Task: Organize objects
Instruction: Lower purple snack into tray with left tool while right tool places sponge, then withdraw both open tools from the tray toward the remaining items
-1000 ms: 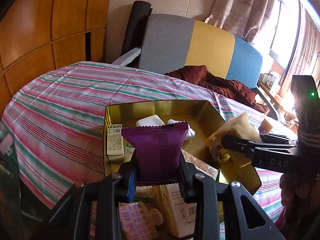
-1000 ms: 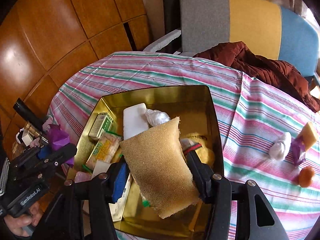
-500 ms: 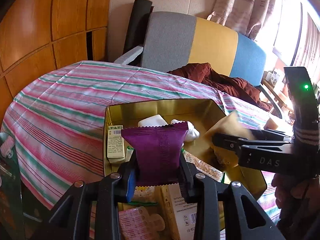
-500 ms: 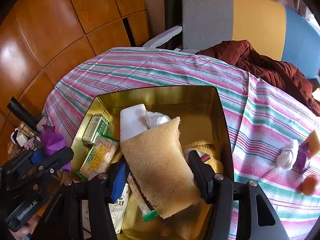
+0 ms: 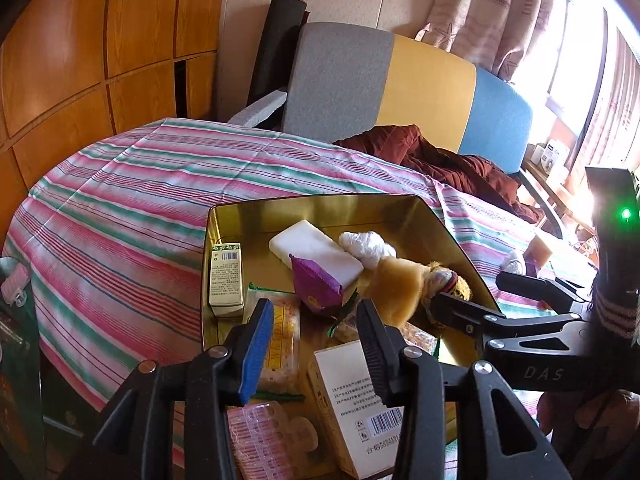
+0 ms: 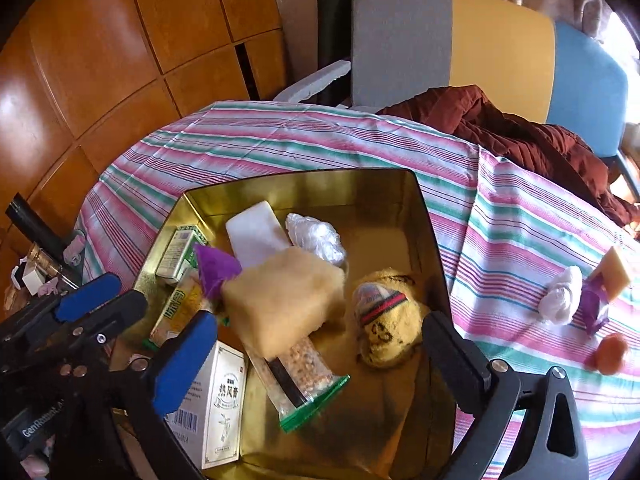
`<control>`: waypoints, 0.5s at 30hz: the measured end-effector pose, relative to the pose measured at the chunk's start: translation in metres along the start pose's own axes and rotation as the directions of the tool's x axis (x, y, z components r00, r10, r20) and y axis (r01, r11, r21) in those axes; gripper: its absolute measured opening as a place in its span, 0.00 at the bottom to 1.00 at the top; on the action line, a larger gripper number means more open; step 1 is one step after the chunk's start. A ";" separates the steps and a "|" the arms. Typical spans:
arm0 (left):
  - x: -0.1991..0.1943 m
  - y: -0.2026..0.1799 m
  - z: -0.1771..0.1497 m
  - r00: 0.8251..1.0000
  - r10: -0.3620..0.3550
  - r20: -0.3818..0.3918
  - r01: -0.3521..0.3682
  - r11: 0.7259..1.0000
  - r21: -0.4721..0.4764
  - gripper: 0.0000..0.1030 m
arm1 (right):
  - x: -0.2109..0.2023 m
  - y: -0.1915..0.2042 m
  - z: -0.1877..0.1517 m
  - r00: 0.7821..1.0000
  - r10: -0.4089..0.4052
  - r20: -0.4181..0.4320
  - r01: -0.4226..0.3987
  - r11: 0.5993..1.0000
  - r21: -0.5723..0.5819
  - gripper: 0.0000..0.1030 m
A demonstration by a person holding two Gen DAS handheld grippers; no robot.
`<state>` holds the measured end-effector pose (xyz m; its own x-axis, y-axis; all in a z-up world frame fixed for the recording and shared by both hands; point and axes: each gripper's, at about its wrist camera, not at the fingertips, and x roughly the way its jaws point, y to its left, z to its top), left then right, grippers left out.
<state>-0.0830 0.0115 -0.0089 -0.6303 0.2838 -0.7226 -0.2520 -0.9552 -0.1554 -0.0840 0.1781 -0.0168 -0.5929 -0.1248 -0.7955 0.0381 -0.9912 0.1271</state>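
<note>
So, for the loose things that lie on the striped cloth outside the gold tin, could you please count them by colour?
White: 1, a crumpled bundle
Purple: 1, a packet
Yellow: 1, a block
Orange: 1, a round thing
Total: 4

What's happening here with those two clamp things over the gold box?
A person is tidying small items into a gold tin on a striped tablecloth. Both jaws have just been opening: the left gripper has let go of a purple packet, the right gripper a yellow sponge, both dropping among the tin's contents.
</note>
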 end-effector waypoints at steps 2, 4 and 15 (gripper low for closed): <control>-0.002 0.000 -0.002 1.000 0.000 0.000 0.000 1.000 -0.004 0.42 | -0.002 -0.001 -0.003 1.000 -0.014 0.003 0.014 1.000 0.002 1.00; -0.004 -0.002 -0.003 1.000 0.001 0.002 -0.001 1.000 -0.003 0.42 | -0.004 -0.003 -0.006 1.000 -0.025 0.009 0.025 1.000 0.006 1.00; -0.016 -0.012 -0.016 1.000 -0.004 0.004 0.004 1.000 0.015 0.42 | -0.025 -0.008 -0.020 0.996 -0.076 0.052 0.075 0.997 0.020 1.00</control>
<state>-0.0580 0.0173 -0.0065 -0.6323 0.2883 -0.7191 -0.2658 -0.9526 -0.1482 -0.0540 0.1886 -0.0099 -0.6348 -0.0468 -0.7713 -0.0226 -0.9966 0.0790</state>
